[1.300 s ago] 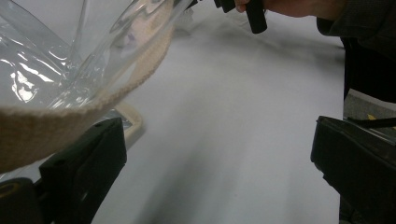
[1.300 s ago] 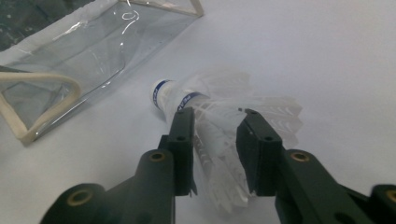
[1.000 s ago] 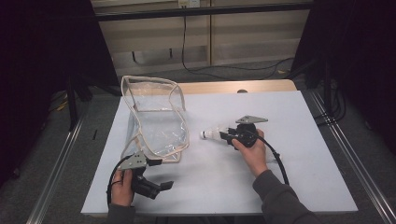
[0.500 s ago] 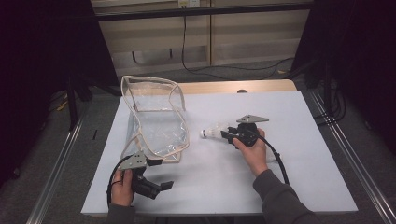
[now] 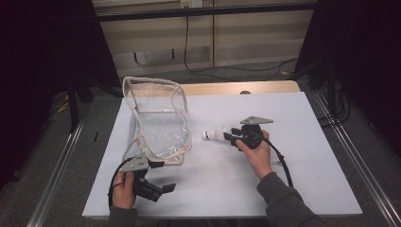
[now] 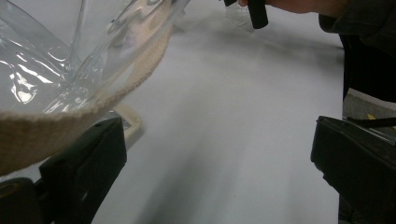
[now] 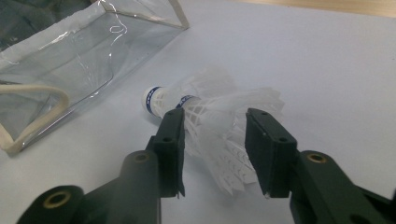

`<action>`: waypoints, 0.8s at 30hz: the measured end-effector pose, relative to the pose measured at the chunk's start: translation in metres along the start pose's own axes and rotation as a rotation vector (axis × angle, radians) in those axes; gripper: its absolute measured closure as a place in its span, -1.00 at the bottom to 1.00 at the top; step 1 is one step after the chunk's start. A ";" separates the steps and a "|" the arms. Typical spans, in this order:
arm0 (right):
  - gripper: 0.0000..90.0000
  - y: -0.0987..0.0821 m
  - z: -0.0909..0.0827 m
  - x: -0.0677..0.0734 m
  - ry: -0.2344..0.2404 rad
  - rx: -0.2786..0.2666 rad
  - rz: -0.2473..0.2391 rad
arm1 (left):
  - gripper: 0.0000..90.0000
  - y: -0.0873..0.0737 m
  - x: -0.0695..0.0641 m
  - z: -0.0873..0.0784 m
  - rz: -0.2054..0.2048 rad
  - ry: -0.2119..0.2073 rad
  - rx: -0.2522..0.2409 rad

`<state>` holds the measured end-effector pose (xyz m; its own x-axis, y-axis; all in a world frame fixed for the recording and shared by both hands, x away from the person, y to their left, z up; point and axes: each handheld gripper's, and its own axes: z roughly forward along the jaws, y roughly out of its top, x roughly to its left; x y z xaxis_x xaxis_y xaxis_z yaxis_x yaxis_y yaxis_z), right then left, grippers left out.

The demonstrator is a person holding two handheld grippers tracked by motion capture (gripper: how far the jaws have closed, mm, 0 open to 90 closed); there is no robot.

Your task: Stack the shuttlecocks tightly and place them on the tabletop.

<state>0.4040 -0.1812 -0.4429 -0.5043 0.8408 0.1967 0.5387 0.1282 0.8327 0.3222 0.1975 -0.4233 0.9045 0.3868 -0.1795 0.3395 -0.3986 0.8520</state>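
The white feathered shuttlecocks with blue-banded cork tips (image 7: 205,112) lie on their sides on the pale grey tabletop (image 5: 302,123), nested one in another as far as can be told, tips toward ten o'clock in the right gripper view; they rest just beside the clear plastic pouch with cream woven edging (image 5: 156,118), which lies at nine o'clock from them in the high view. The right gripper (image 7: 212,149) straddles the skirts; its jaws have just been opening, and the right-hand pad stands visibly off the feathers, while the left-hand pad lies close against them, whether touching I cannot tell; I read it as loose rather than clamped. These things look very light, springy and fragile; the skirt would crush or splay under a hard squeeze, so a gentle hold low on the skirt near the cork, or on the cork itself, seems safest. The pouch is soft, limp and slippery, best taken by its stiffer woven rim. The left gripper (image 5: 156,188) sits at seven o'clock of the table, jaws wide apart, the pouch rim (image 6: 79,112) lying over one jaw in the left gripper view, unpinched. How many shuttlecocks are stacked is hard to make out; the skirts blur together, and the pouch's far wall and any contents are lost in glare.
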 end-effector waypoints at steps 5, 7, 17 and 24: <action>0.15 0.002 -0.005 0.000 -0.004 0.001 0.000 | -0.92 0.000 0.000 0.000 0.001 0.001 0.005; 0.11 0.004 -0.009 0.002 -0.006 -0.005 -0.007 | -0.92 0.000 0.000 0.000 0.001 0.000 0.006; -0.07 0.012 -0.023 0.002 0.011 -0.009 -0.007 | -0.92 0.000 0.000 0.001 0.003 -0.001 0.007; -0.28 0.015 -0.029 0.003 0.021 -0.008 -0.012 | -0.92 0.000 0.000 0.000 0.003 0.000 0.007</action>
<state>0.3908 -0.1920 -0.4153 -0.5246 0.8280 0.1979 0.5271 0.1334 0.8392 0.3222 0.1971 -0.4232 0.9057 0.3852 -0.1771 0.3386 -0.4058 0.8489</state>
